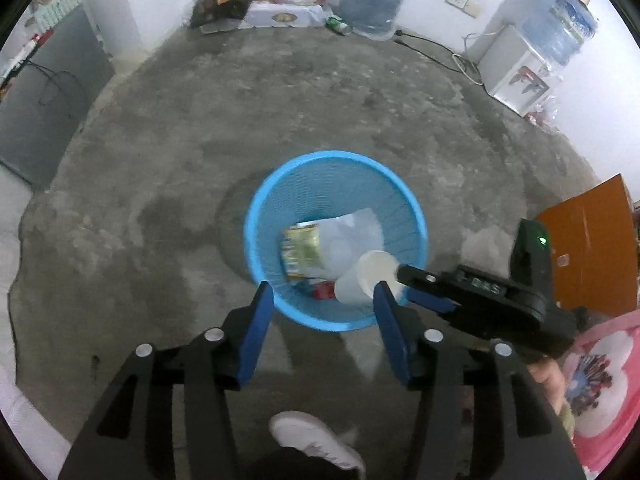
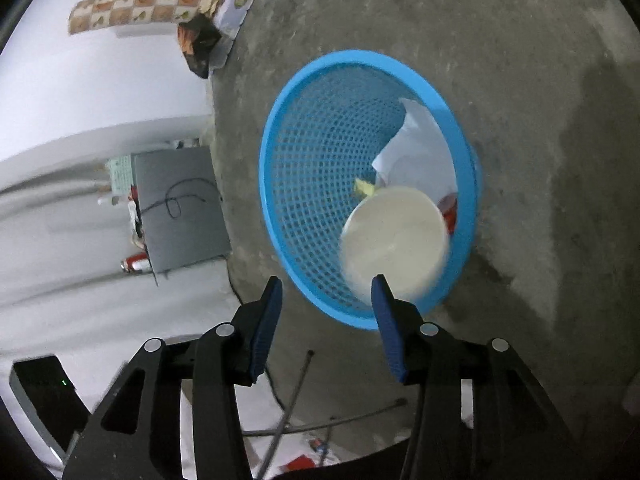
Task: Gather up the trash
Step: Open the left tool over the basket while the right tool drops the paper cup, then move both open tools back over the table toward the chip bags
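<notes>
left tongs (image 1: 322, 300) released | right tongs (image 2: 326, 300) released | cup (image 2: 394, 240) over basket (image 1: 256, 216) | wrappers (image 1: 302, 250) inside

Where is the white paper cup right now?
In both wrist views the white paper cup is over the blue basket's near side, just ahead of the right gripper, whose open jaws don't clamp it.

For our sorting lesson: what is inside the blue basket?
Inside the blue basket lie a white plastic bag, a yellow-green wrapper, something red and a white paper cup over the opening. The cup and bag cover whatever lies beneath them.
</notes>
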Action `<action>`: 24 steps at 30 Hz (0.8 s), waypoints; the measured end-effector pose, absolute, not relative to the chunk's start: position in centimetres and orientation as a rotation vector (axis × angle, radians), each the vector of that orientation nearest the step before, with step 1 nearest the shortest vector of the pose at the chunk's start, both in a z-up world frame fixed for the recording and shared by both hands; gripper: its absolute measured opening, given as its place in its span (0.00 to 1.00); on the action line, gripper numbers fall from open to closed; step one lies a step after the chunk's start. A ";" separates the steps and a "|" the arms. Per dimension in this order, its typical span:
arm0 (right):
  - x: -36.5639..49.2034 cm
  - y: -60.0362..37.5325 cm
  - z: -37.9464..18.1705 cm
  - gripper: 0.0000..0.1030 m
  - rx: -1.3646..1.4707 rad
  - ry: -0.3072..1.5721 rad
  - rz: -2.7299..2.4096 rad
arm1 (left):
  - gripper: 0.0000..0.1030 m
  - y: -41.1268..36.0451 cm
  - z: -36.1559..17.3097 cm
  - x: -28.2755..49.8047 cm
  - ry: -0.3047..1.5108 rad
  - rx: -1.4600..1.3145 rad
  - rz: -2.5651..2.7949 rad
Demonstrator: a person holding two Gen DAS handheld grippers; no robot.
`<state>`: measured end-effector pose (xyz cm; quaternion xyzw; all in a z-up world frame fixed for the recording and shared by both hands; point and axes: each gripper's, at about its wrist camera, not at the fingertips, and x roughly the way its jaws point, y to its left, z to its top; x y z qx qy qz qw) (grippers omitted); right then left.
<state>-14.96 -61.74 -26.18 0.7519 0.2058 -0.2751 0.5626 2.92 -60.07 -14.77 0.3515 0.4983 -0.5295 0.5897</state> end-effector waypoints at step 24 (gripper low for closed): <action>-5.9 -49.7 -8.9 0.59 1.309 0.545 -0.184 | 0.82 -30.4 9.1 12.8 0.903 0.380 -1.029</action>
